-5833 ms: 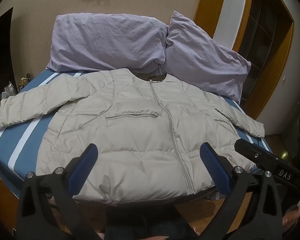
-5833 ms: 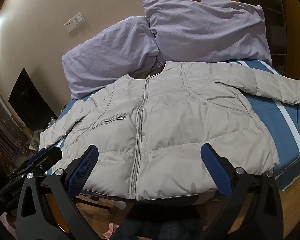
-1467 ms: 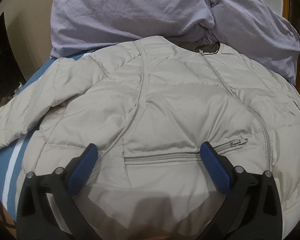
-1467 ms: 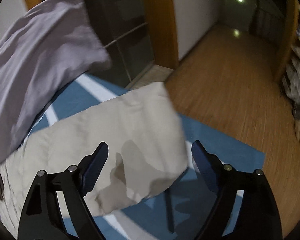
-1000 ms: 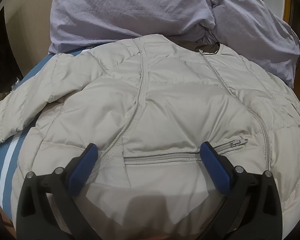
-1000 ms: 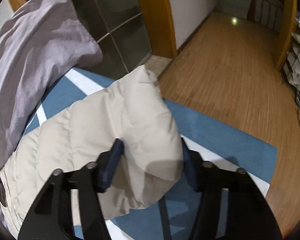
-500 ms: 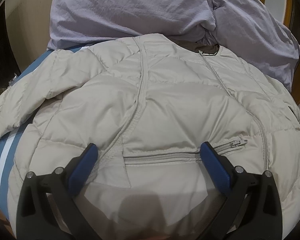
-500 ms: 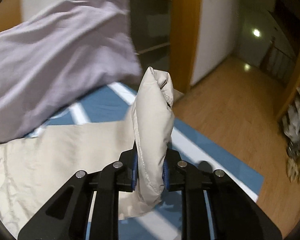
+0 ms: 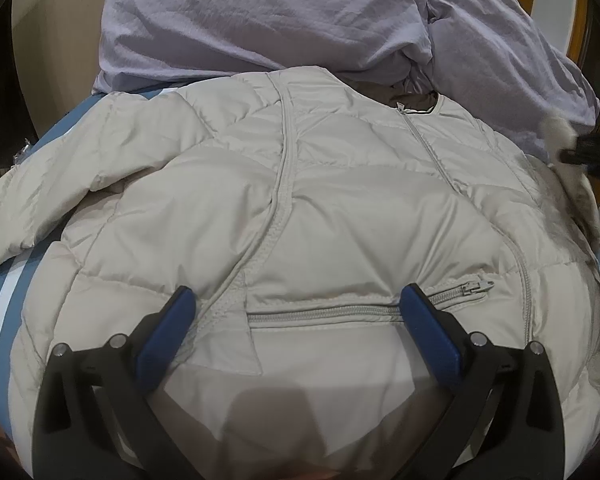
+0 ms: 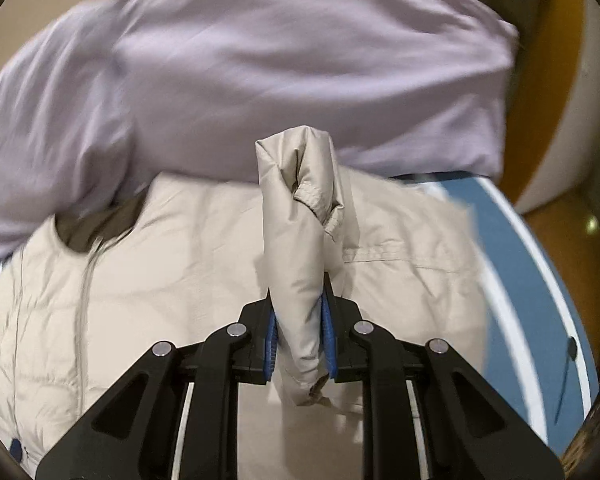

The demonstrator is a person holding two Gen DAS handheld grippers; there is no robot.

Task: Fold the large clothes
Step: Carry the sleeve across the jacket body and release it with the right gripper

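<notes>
A beige puffer jacket [image 9: 340, 208] lies front up on the bed, zipped, collar toward the pillows. My left gripper [image 9: 296, 320] is open and rests low over the chest pocket zipper [image 9: 324, 314], its blue pads on either side of it. My right gripper [image 10: 299, 336] is shut on the jacket's right sleeve end [image 10: 300, 208], which stands up between the pads, lifted over the jacket body [image 10: 172, 264]. The right gripper and the raised sleeve also show at the right edge of the left wrist view [image 9: 580, 152]. The left sleeve [image 9: 40, 184] lies spread out to the left.
Two lilac pillows [image 9: 280, 16] lean on the wall behind the collar; one fills the back of the right wrist view [image 10: 260, 64]. The bed has a blue sheet with white stripes [image 10: 528, 272]. A wooden door frame [image 10: 552, 80] stands beside the bed on the right.
My right gripper closed on the right sleeve end, lifted it, and has swung it in over the jacket body. My left gripper has stayed open over the pocket zipper.
</notes>
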